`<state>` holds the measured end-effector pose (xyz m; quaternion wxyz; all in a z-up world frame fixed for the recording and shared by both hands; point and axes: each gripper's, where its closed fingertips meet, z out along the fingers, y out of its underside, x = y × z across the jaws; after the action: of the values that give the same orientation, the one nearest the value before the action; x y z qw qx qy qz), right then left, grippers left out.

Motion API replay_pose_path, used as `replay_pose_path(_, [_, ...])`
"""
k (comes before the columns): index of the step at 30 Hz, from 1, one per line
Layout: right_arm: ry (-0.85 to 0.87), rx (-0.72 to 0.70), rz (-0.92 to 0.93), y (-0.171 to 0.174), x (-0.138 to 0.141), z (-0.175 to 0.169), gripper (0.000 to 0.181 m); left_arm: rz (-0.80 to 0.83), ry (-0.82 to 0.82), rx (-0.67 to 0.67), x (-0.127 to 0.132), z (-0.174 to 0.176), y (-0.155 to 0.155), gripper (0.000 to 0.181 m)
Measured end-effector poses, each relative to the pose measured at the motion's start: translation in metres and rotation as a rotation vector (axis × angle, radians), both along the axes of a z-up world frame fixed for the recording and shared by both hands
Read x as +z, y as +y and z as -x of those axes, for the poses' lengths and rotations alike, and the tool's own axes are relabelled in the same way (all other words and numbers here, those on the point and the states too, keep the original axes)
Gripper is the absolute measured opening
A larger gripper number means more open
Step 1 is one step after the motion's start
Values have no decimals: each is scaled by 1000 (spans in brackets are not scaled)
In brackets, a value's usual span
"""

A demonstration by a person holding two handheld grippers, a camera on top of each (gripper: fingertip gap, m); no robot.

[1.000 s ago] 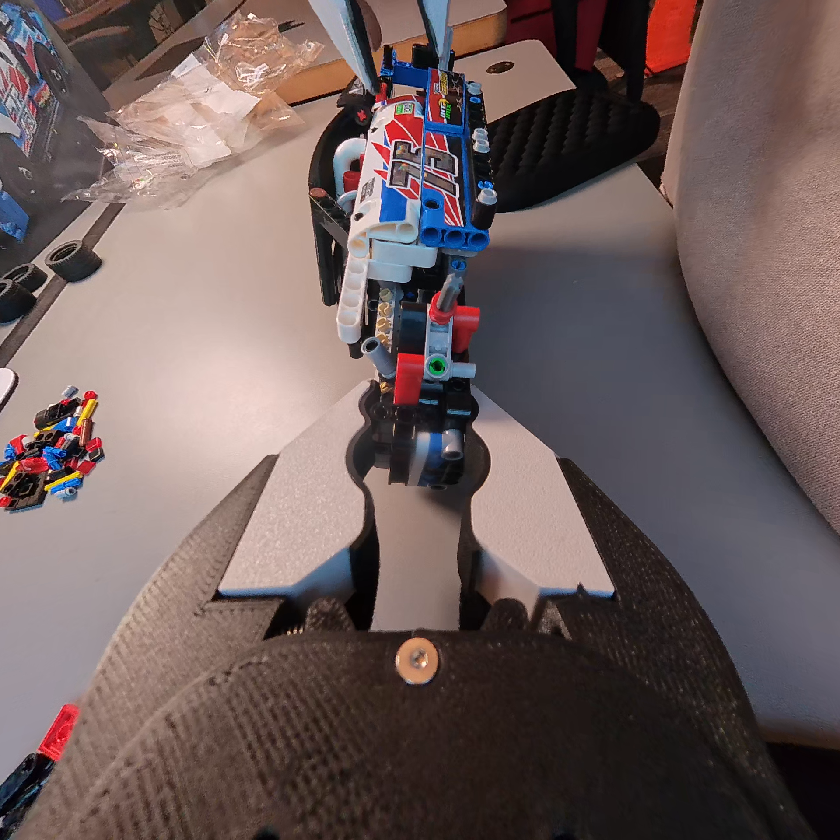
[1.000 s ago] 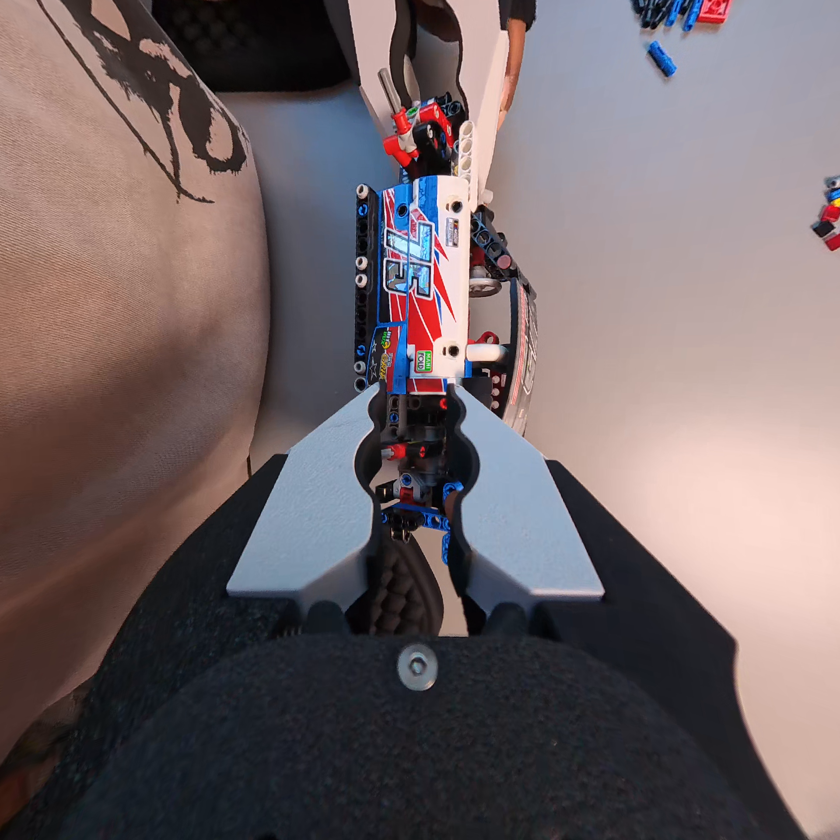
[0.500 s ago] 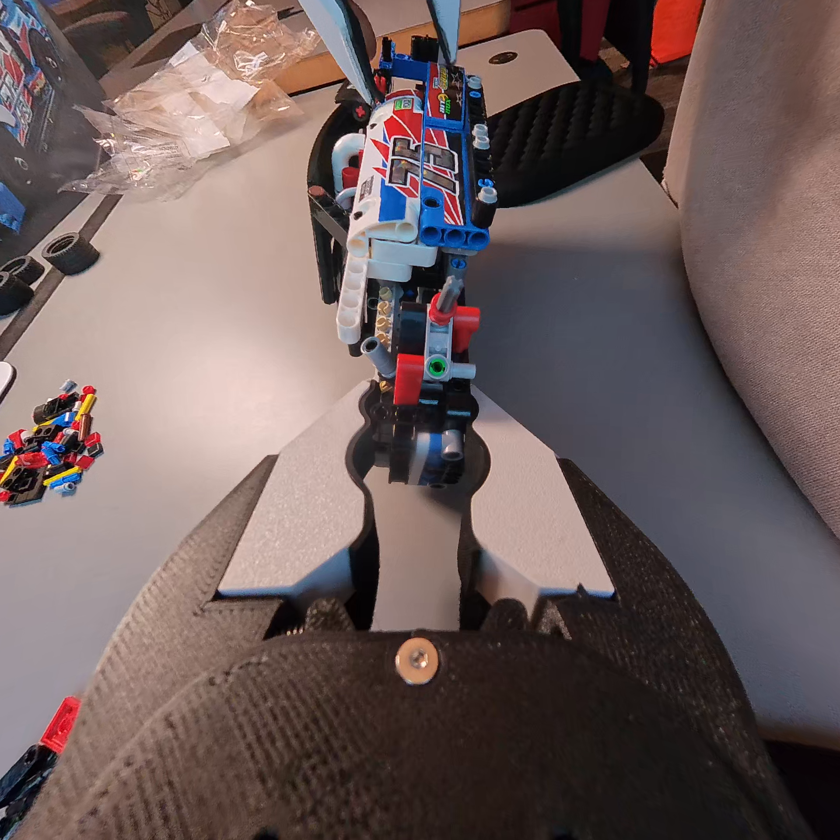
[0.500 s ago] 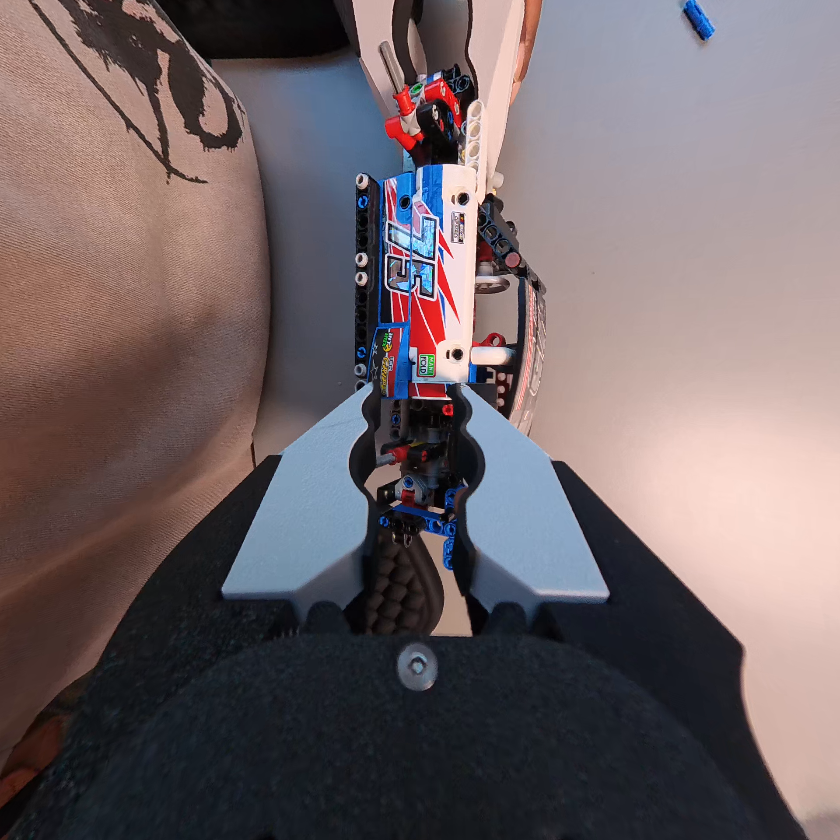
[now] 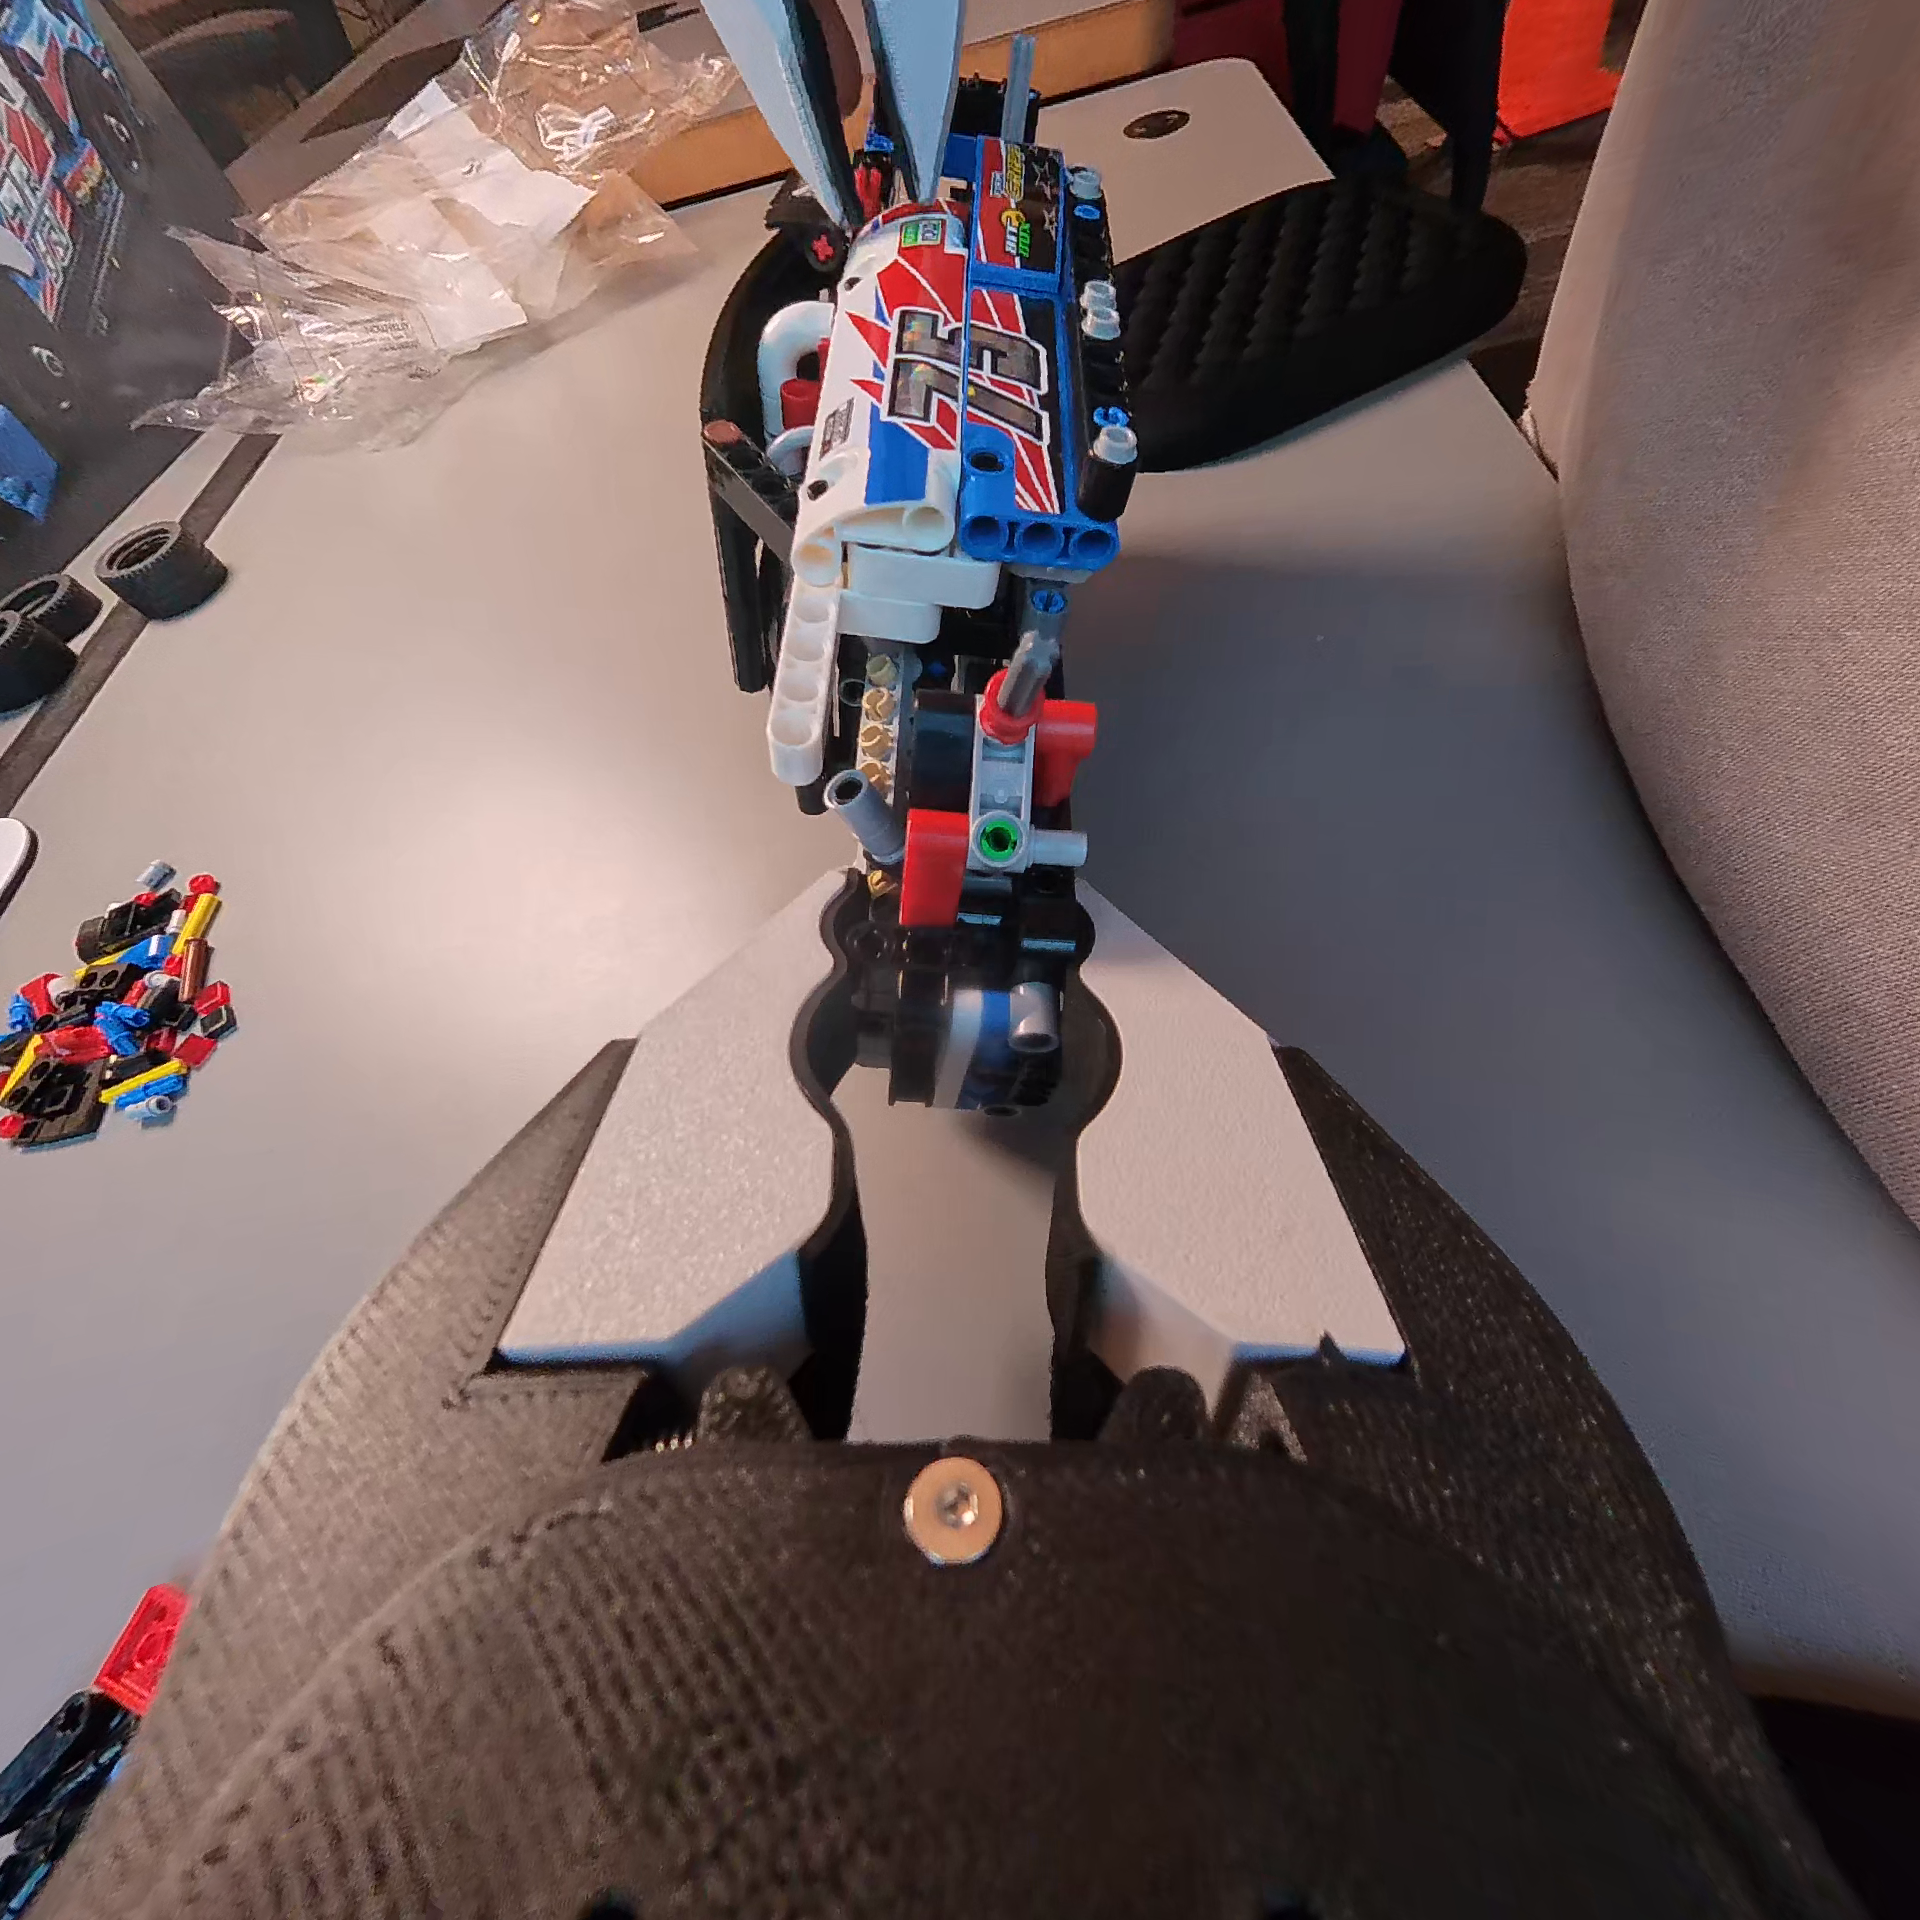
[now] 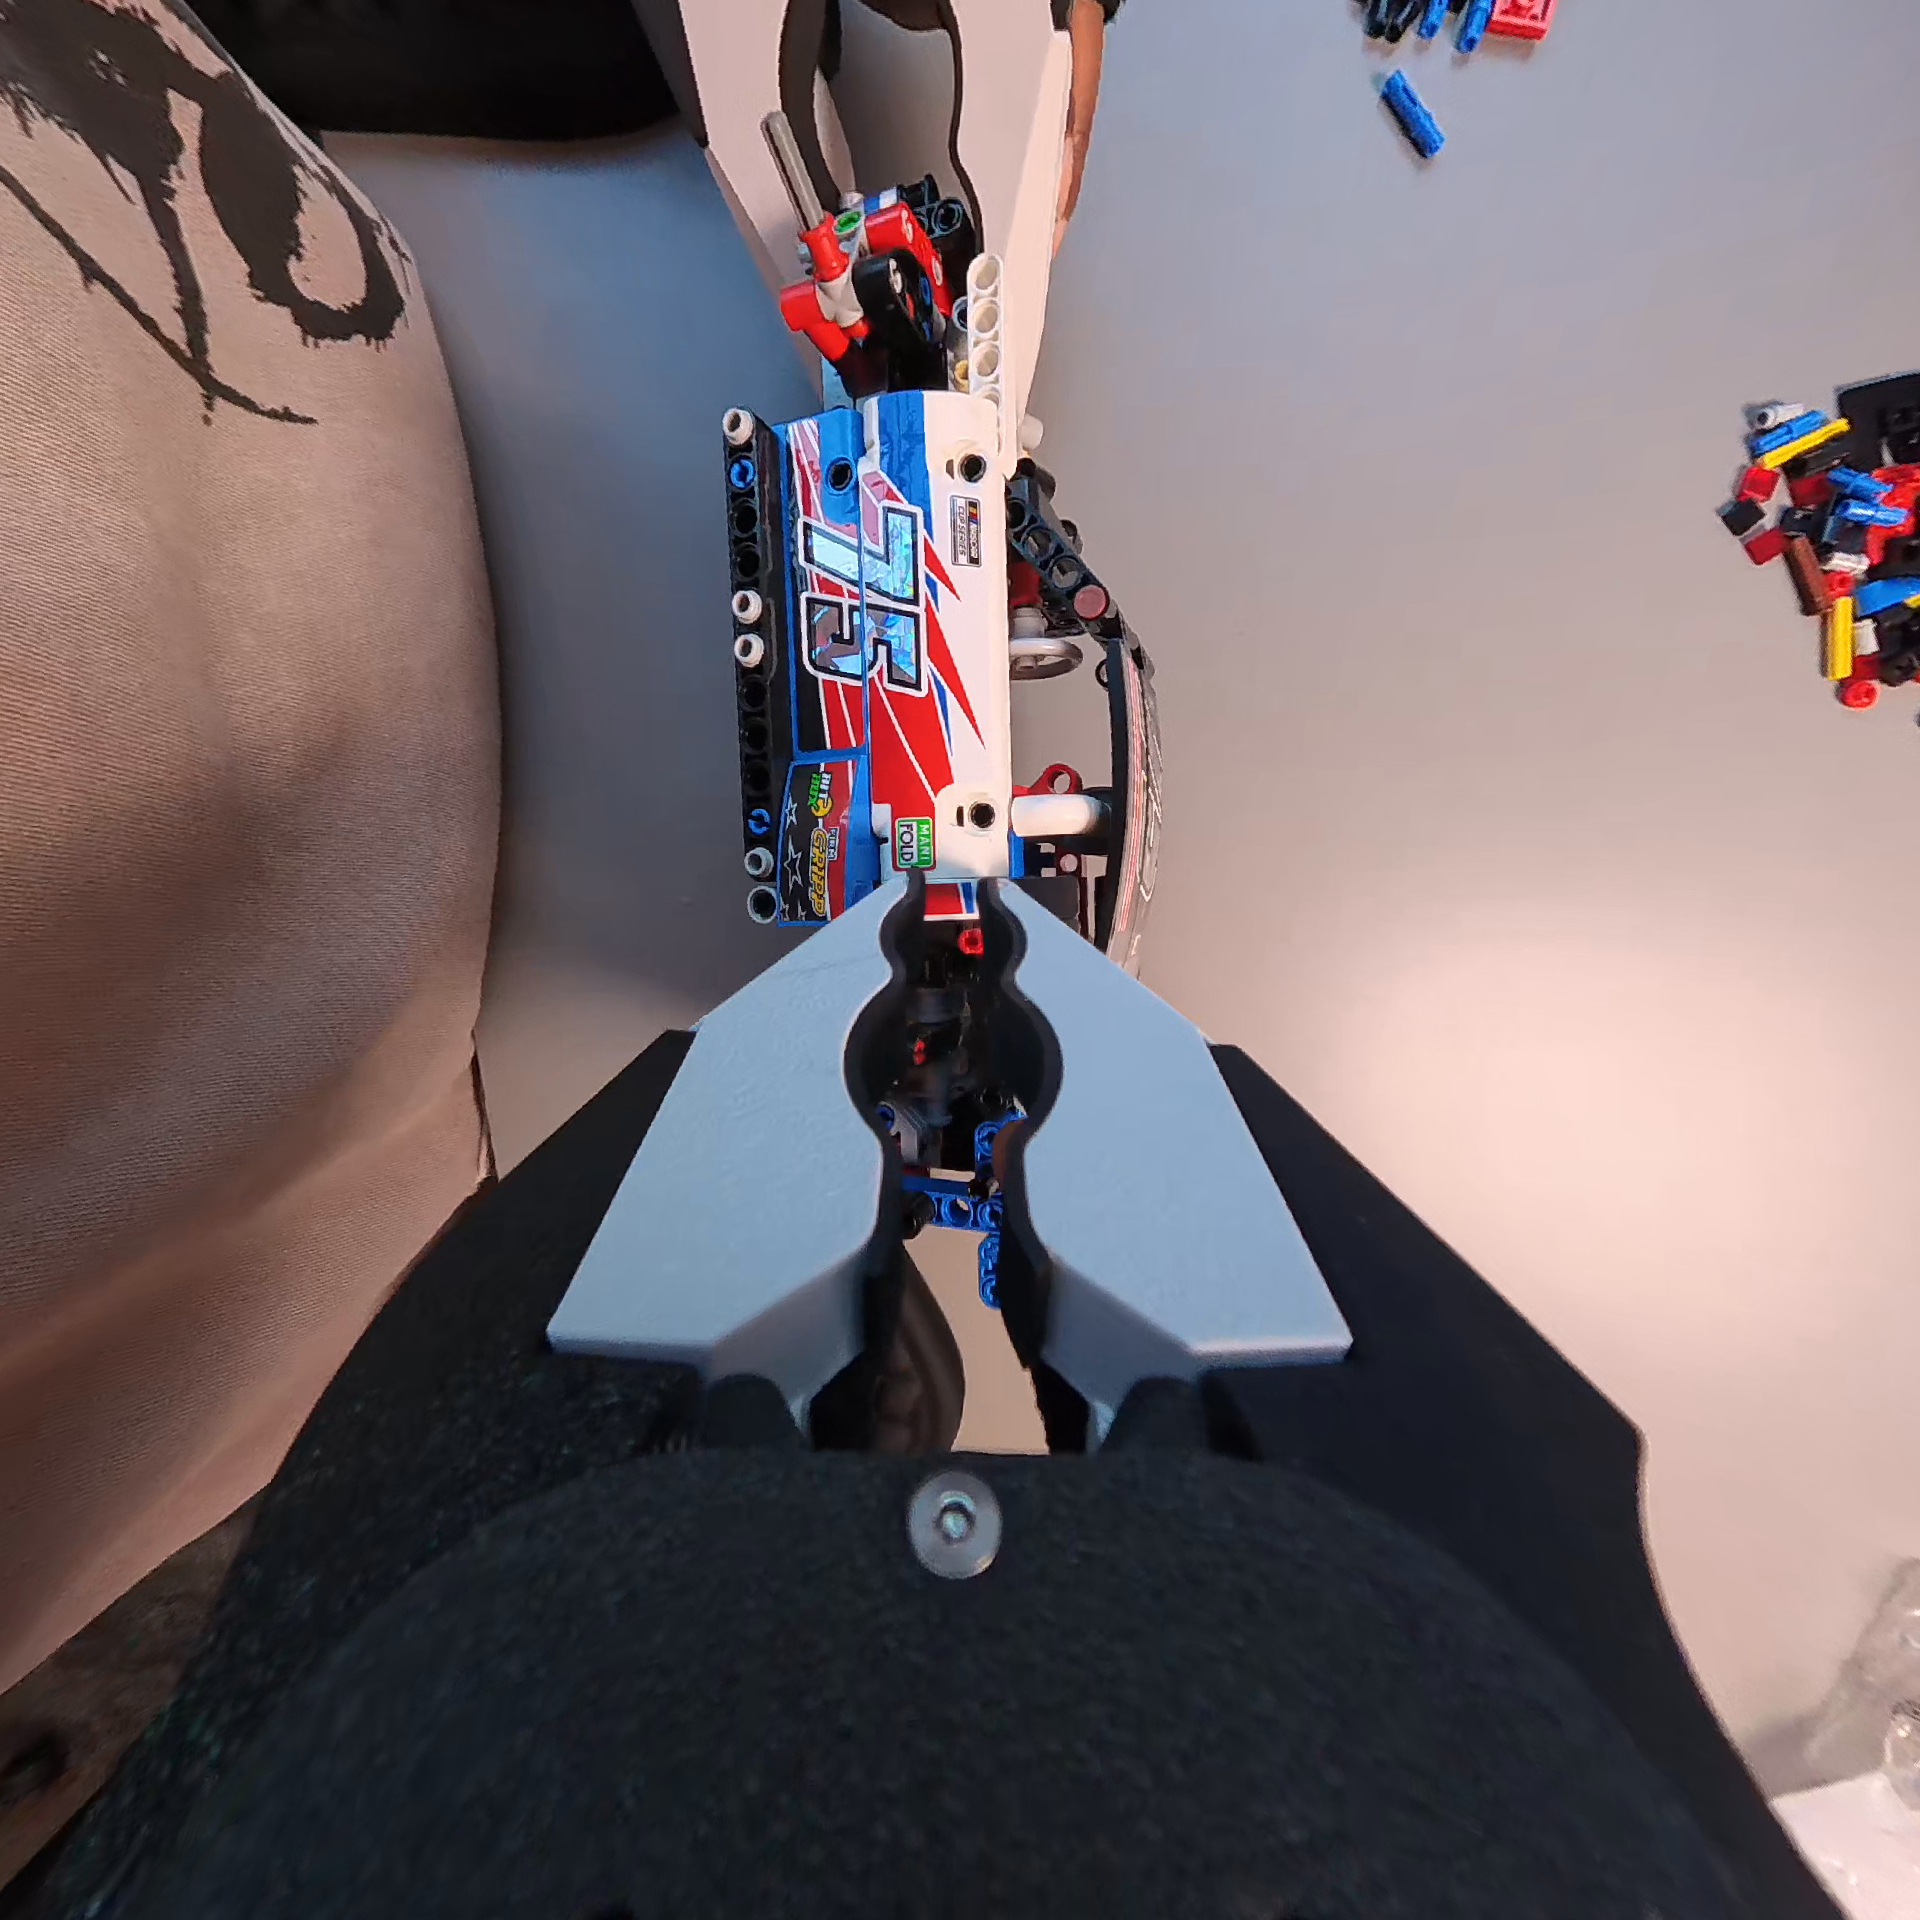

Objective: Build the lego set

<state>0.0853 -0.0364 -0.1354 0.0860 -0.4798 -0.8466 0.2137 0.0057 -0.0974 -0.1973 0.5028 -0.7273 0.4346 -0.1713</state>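
Observation:
A part-built lego car (image 5: 940, 416), white, blue and red with a number sticker on its side panel, is held on its side above the grey table (image 5: 436, 727). My left gripper (image 5: 961, 935) is shut on its near end with the red and grey parts. My right gripper (image 6: 951, 914) is shut on the opposite end, and the car (image 6: 894, 644) stretches away from it. In the left wrist view the right gripper's fingers (image 5: 821, 114) show at the car's far end. In the right wrist view the left gripper's fingers (image 6: 1023, 177) show at the far end.
A pile of small loose lego pieces (image 5: 104, 1008) lies at the table's left, also in the right wrist view (image 6: 1839, 551). Black tyres (image 5: 156, 566) and empty plastic bags (image 5: 436, 229) lie at the back left. A person's beige garment (image 5: 1766, 520) is close on the right.
Both grippers still hold the car. The right gripper's fingers have closed in tighter on its end. The car has tilted and shifted slightly, bringing the loose-piece pile into the right wrist view.

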Motion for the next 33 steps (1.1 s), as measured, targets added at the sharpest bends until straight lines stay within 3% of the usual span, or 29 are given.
replay_pose_path(1, [-2,2,-5,0,0,0,8,0,2,0,0,0,0,33])
replay_pose_path(15, [-23,58,-73,-5,-3,-5,12,11,10,1,-1,0,-1,33])
replay_pose_path(18, [-11,65,-90,-5,-2,-4,10,13,10,3,-1,0,-1,33])
replay_pose_path(19, [5,63,-92,-5,0,-2,0,14,7,5,-1,0,-1,33])
replay_pose_path(23, [25,72,-132,-4,0,-2,0,13,9,5,-1,0,-1,33])
replay_pose_path(33, [13,55,-127,-1,0,-4,13,15,11,4,0,0,-1,33])
